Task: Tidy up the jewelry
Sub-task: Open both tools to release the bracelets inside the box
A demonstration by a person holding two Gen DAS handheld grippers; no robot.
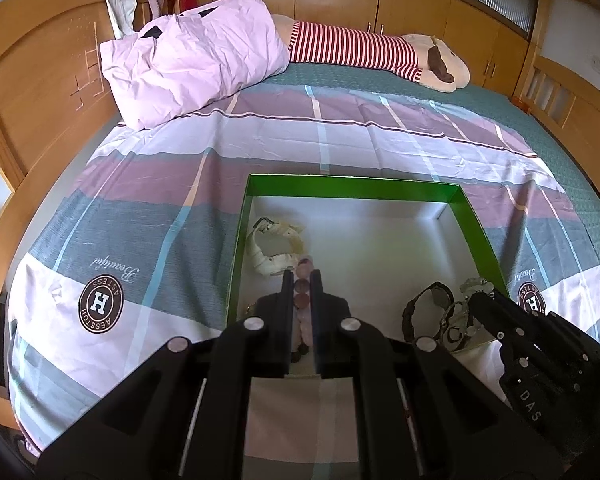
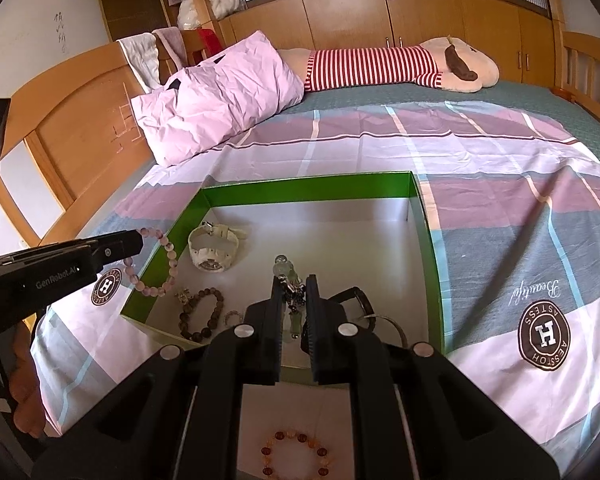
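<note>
left wrist: close over box (image 1: 475, 224) | right wrist: same box, rightward

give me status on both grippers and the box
Left gripper shut on pink bead bracelet, over green box edge. Right gripper shut on green pendant. Nothing blocking.

Glossy green card box (image 2: 311, 188) at twelve o'clock, creased cotton bedsheet (image 2: 499, 168), smooth varnished wooden headboard (image 2: 80, 128), matt black plastic left hand-held gripper (image 1: 301, 280).

I see my pink bead bracelet (image 2: 156, 264) dangling over the green box's (image 2: 300, 186) left rim. A white watch (image 2: 214, 250) and dark bead bracelet (image 2: 202, 314) lie inside.
</note>
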